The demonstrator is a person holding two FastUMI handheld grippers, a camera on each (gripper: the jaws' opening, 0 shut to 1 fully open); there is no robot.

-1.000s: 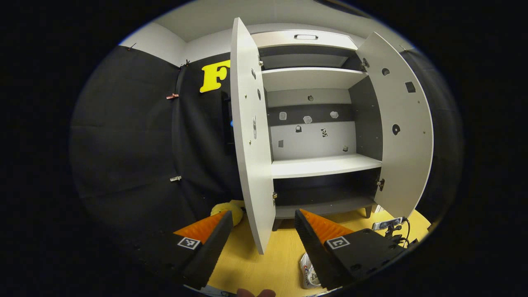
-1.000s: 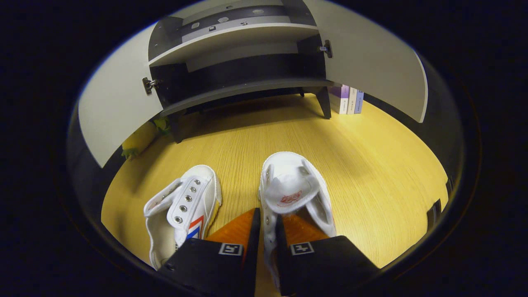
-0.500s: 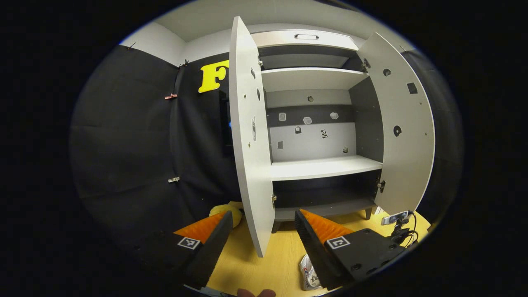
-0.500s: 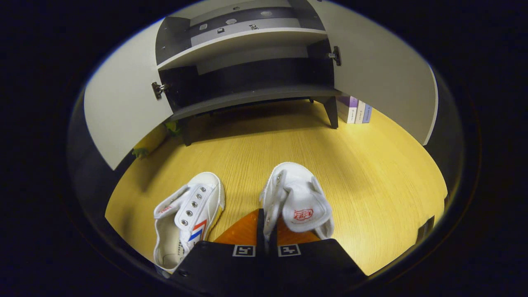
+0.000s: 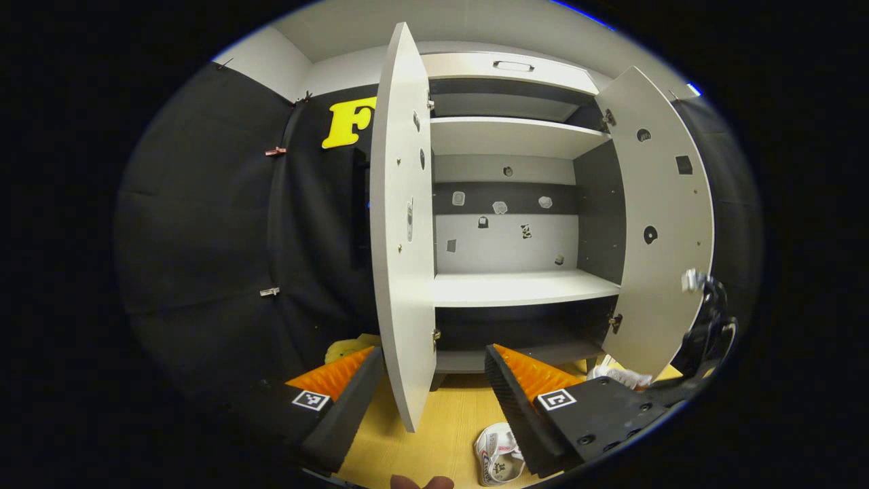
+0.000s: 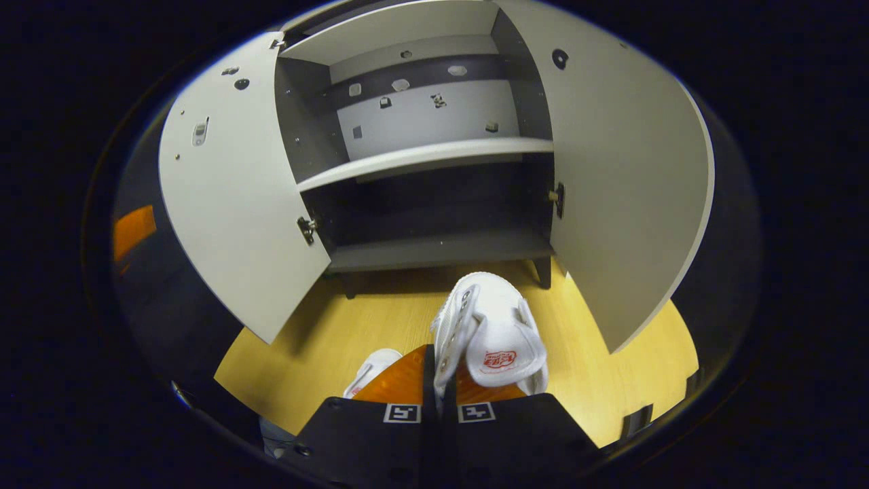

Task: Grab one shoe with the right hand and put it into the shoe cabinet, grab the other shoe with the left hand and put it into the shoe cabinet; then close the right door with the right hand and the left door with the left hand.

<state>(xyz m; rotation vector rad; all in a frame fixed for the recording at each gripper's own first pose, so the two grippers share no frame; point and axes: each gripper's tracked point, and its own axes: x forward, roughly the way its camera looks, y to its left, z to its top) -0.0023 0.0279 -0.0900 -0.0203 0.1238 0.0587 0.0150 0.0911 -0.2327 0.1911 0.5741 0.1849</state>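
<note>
My right gripper (image 6: 440, 350) is shut on the side wall of a white shoe (image 6: 494, 324) and holds it in the air, toe toward the cabinet's dark bottom shelf (image 6: 434, 248). The other white shoe (image 6: 372, 367) lies on the yellow floor below, also seen low in the left gripper view as the shoe (image 5: 497, 459). The shoe cabinet stands with its left door (image 6: 234, 190) and right door (image 6: 628, 183) swung wide. My left gripper (image 5: 431, 354) is open with nothing between its fingers, facing the left door's edge (image 5: 402, 224). The held shoe (image 5: 616, 375) shows low right there.
A pale middle shelf (image 5: 516, 288) and an upper shelf (image 5: 509, 134) are bare. A yellow soft toy (image 5: 343, 350) lies on the wood floor (image 6: 319, 339) left of the cabinet. Black cloth walls stand to the left and right.
The right gripper closed fully on the shoe, then raised it off the floor and carried it nearer the cabinet. The left gripper stayed open and shifted only slightly.
</note>
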